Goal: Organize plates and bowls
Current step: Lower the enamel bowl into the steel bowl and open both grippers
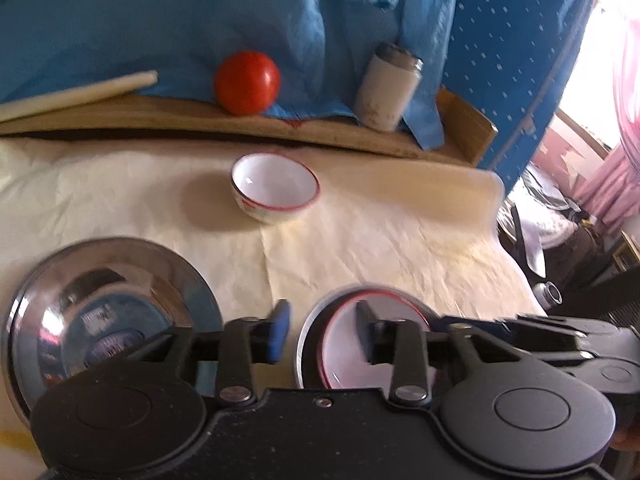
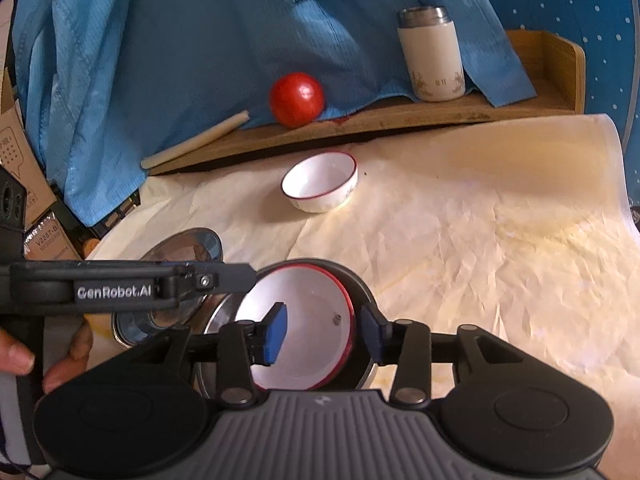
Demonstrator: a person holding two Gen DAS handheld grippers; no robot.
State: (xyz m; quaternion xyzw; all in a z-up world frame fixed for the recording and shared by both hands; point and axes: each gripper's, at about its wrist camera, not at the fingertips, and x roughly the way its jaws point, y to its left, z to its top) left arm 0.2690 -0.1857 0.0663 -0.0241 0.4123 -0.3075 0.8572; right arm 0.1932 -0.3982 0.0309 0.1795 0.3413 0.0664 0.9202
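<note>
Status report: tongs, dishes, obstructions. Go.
Left tongs and right tongs open, straddling opposite rims of the red-rimmed white plate. Plate sits in a steel dish. Red-rimmed white bowl apart, beyond. Nothing between.

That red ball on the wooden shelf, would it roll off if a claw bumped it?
Probably: the red ball looks round and glossy, so it could roll and slip. The blue cloth behind it might stop it going backward.

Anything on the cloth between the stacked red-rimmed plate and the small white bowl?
Nothing: only bare cream cloth between the red-rimmed plate and the white bowl. Both wrist views show it.
</note>
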